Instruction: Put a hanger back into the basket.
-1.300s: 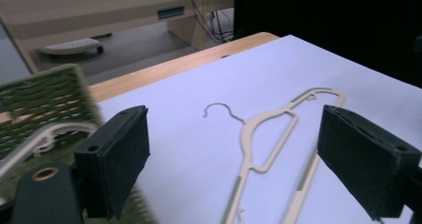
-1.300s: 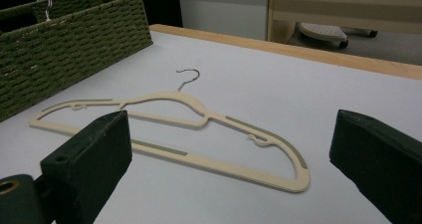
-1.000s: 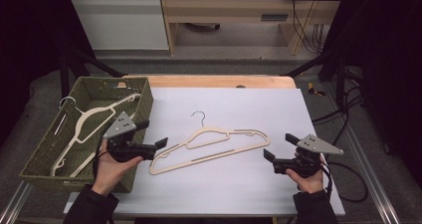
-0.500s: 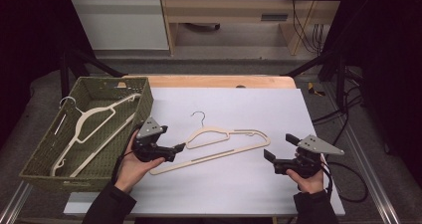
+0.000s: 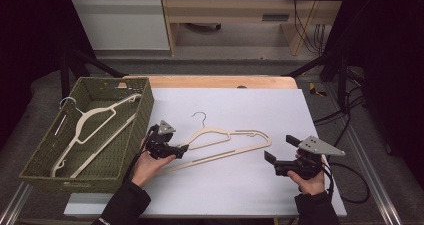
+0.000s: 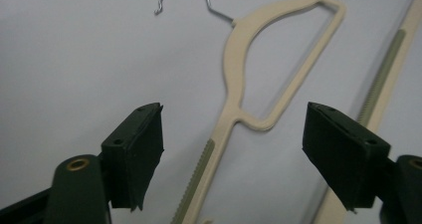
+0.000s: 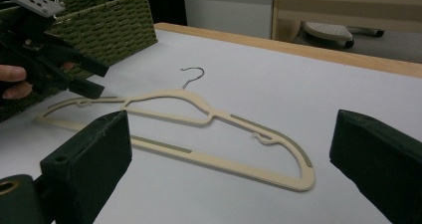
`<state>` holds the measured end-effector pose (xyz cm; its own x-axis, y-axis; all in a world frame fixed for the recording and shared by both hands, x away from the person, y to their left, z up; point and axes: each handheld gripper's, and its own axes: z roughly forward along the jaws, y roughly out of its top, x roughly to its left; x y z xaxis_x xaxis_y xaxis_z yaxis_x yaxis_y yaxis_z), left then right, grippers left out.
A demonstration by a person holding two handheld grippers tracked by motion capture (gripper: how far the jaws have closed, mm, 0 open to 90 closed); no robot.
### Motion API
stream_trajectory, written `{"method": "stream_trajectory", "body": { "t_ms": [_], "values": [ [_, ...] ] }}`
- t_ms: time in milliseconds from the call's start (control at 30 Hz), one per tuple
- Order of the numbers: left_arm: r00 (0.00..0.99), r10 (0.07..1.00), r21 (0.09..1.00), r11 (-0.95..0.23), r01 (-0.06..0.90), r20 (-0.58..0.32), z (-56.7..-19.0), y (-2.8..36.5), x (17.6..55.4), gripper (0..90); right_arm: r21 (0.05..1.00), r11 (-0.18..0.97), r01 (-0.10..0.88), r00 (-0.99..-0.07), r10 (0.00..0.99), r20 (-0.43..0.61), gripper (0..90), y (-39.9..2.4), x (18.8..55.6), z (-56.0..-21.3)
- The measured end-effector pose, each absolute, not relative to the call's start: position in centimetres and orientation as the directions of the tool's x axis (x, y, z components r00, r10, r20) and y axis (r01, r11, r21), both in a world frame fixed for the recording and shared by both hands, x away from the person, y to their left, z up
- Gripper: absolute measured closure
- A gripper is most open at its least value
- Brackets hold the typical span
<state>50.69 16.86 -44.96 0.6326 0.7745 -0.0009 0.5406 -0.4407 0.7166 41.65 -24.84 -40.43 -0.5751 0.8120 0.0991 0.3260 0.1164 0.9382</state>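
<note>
L claw (image 5: 182, 148) beside hanger-filled basket (image 5: 45, 157)

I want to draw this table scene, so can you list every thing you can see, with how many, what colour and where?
Hanger on the table: one, cream with a metal hook, lying flat mid-table.
Hangers in the basket: at least two, cream, lying inside.
Basket: one, green woven, left side of the table.
Table: one, pale grey top with a wooden far edge.
Left gripper: one, black, jaws open and just been closing, the hanger's arm between them, untouched.
Right gripper: one, black, jaws open, right of the hanger.
</note>
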Motion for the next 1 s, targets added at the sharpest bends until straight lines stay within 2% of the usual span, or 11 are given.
{"method": "stream_trajectory", "body": {
  "t_ms": [167,200,267,400,433,600,667,733,900,1000],
  "values": [
    [0.631,0.776,0.686,-0.463,0.562,0.007,-45.9,16.8,51.0,33.0,0.936,0.115,0.331,-0.572,0.814,0.102,3.7,-24.7,41.7,-40.5],
    [0.623,0.782,0.668,-0.474,0.573,0.021,-46.3,16.8,51.0,38.7,0.935,0.119,0.334,-0.576,0.811,0.102,3.6,-24.7,41.7,-40.5],
    [0.613,0.79,0.663,-0.474,0.58,0.029,-46.5,16.9,51.2,43.2,0.935,0.121,0.333,-0.577,0.811,0.101,3.7,-24.6,41.7,-40.5],
    [0.593,0.805,0.647,-0.463,0.606,0.02,-47.0,17.2,51.5,47.5,0.935,0.123,0.332,-0.577,0.811,0.098,3.7,-24.6,41.7,-40.5],
    [0.597,0.802,0.65,-0.465,0.601,0.021,-47.0,17.2,51.5,53.0,0.935,0.125,0.332,-0.578,0.811,0.097,3.7,-24.5,41.7,-40.5],
    [0.597,0.802,0.64,-0.464,0.613,0.011,-46.8,17.1,51.4,58.6,0.937,0.125,0.327,-0.579,0.81,0.094,3.7,-24.5,41.6,-40.4],
    [0.59,0.807,0.626,-0.464,0.627,0.008,-46.7,16.9,51.1,68.1,0.935,0.126,0.33,-0.579,0.81,0.095,3.8,-24.4,41.6,-40.4],
    [0.596,0.803,0.615,-0.473,0.631,0.007,-46.6,16.9,51.0,73.6,0.936,0.128,0.329,-0.582,0.808,0.094,3.8,-24.3,41.6,-40.4],
    [0.62,0.785,0.595,-0.501,0.629,0.006,-46.3,16.8,50.6,75.5,0.935,0.132,0.329,-0.586,0.805,0.092,3.8,-24.2,41.6,-40.4],
    [0.667,0.745,0.596,-0.528,0.605,-0.018,-46.3,16.5,49.7,77.5,0.935,0.132,0.33,-0.587,0.804,0.094,3.8,-24.2,41.7,-40.4]
  ]
}}
